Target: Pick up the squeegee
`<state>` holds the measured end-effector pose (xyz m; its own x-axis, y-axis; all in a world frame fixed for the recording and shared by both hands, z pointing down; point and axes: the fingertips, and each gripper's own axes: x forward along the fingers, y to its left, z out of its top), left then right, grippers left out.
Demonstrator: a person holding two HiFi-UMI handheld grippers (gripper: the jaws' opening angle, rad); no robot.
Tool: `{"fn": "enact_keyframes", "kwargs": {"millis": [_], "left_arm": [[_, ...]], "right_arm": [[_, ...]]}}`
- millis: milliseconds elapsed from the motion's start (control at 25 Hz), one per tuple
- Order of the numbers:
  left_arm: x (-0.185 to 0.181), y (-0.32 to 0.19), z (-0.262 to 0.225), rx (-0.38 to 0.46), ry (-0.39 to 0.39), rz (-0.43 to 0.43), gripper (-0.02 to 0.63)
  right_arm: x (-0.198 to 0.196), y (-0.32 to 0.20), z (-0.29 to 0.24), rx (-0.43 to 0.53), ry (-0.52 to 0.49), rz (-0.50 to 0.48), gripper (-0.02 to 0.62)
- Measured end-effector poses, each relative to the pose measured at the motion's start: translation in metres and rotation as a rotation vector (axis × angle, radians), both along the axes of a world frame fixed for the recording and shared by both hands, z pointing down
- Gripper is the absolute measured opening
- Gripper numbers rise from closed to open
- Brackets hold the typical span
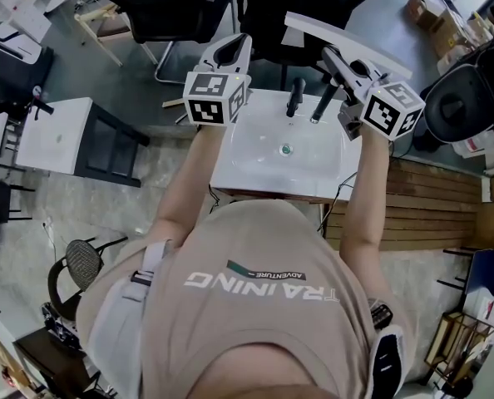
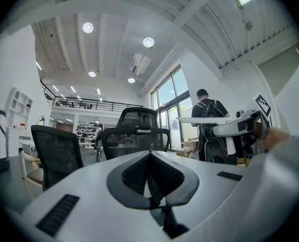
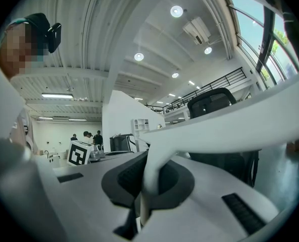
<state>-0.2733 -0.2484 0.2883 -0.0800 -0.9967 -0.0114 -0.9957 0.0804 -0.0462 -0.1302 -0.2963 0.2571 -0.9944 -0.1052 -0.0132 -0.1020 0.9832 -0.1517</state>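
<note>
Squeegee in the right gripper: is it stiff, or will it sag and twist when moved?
Probably stiff: the squeegee bar runs straight, no sag. Likely light: it looks thin. It may pivot, since the right gripper pinches only its narrow handle.

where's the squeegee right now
Head view, upper right: the squeegee is clamped in the right gripper, held up over the far right of the white sink, near the black faucet.

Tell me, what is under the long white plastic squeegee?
Below the squeegee stand two black tap fittings on the white rectangular washbasin. The right gripper, shut on it, covers the basin's far right corner.
</note>
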Motion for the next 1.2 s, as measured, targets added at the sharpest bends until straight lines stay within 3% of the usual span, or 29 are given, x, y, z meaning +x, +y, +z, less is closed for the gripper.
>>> {"fn": "enact_keyframes", "kwargs": {"millis": [1200], "left_arm": [[0.0079,-0.0041,0.0031,-0.013,-0.023,0.001,0.014]], "right_arm": [[0.0100,-0.0060,0.0075,0.000,-0.001,0.012,0.028]]}}
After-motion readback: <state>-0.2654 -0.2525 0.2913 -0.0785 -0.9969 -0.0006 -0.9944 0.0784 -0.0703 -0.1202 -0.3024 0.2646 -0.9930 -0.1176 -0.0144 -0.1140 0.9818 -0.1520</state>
